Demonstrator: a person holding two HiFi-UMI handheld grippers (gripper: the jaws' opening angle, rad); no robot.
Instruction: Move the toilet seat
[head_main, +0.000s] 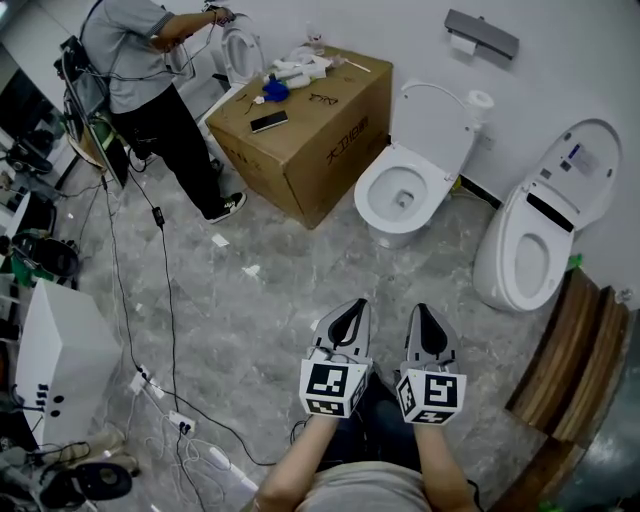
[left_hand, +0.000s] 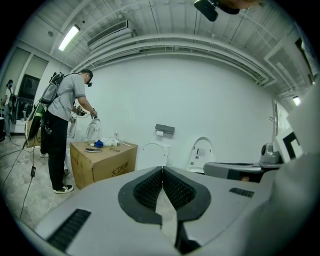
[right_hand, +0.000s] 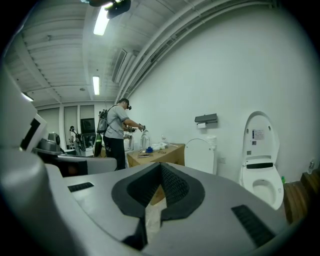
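Note:
Two white toilets stand against the far wall. The middle toilet (head_main: 403, 195) has its seat and lid (head_main: 437, 122) raised; it also shows in the left gripper view (left_hand: 153, 154) and the right gripper view (right_hand: 201, 155). The right toilet (head_main: 524, 256) has its lid (head_main: 582, 163) up too and appears in the right gripper view (right_hand: 261, 172). My left gripper (head_main: 357, 304) and right gripper (head_main: 420, 309) hang side by side over the floor, well short of both toilets. Both are shut with nothing between the jaws, as the left gripper (left_hand: 162, 169) and right gripper (right_hand: 161, 165) show up close.
A cardboard box (head_main: 318, 128) with small items on top stands left of the middle toilet. A person (head_main: 145, 70) works at the far left. Cables (head_main: 165, 300) and a power strip trail over the grey floor. Wooden steps (head_main: 572, 360) sit at the right, a white case (head_main: 55, 360) at the left.

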